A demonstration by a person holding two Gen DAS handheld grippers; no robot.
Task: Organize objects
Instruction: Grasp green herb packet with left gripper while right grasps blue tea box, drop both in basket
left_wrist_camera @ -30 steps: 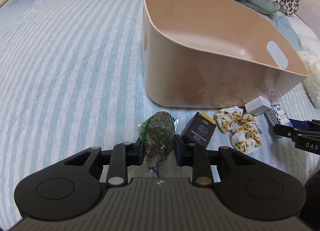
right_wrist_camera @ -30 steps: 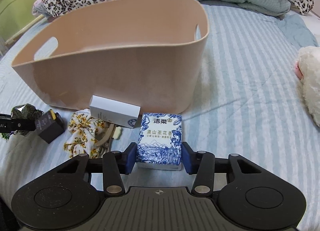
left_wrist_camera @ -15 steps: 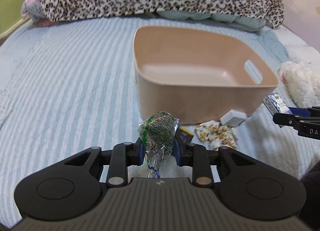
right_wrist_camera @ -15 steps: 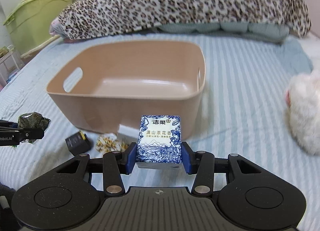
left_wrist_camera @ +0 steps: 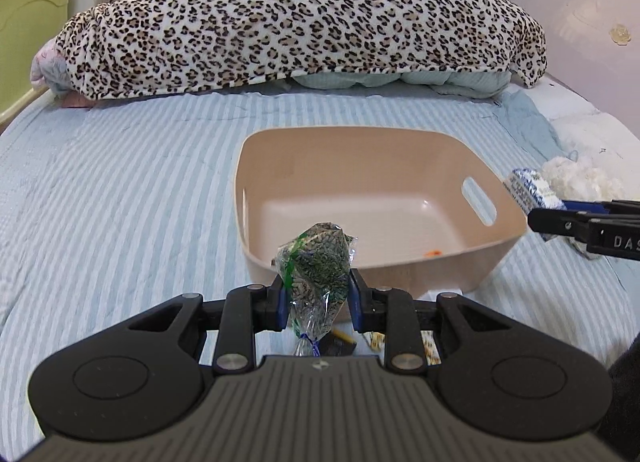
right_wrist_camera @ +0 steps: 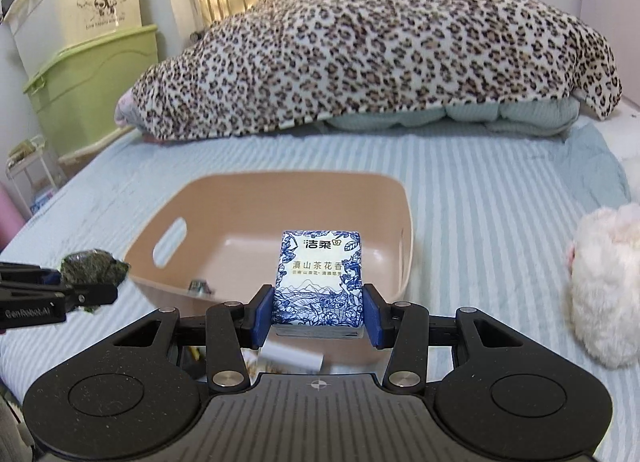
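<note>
My left gripper (left_wrist_camera: 316, 298) is shut on a clear packet of dark green dried leaves (left_wrist_camera: 318, 270), held in the air just before the near wall of the beige bin (left_wrist_camera: 460, 266). My right gripper (right_wrist_camera: 318, 312) is shut on a blue-and-white tissue pack (right_wrist_camera: 318, 274), held above the near rim of the bin (right_wrist_camera: 406, 222). The left gripper with its packet (right_wrist_camera: 94, 272) shows at the left of the right wrist view. The right gripper's tissue pack (left_wrist_camera: 528, 192) shows at the bin's right in the left wrist view. A small object (right_wrist_camera: 199, 286) lies in the bin.
The bin stands on a blue striped bedspread (left_wrist_camera: 120, 202). A white box (right_wrist_camera: 290, 360), a dark box (left_wrist_camera: 338, 344) and a flowered scrunchie (left_wrist_camera: 430, 350) lie below the grippers. A leopard blanket (left_wrist_camera: 300, 14) is piled behind, a fluffy white toy (right_wrist_camera: 604, 290) at the right, storage boxes (right_wrist_camera: 92, 74) at the left.
Both grippers have risen from the bedspread with their loads and now stand above the bin's near side. The bin's inside has come into view.
</note>
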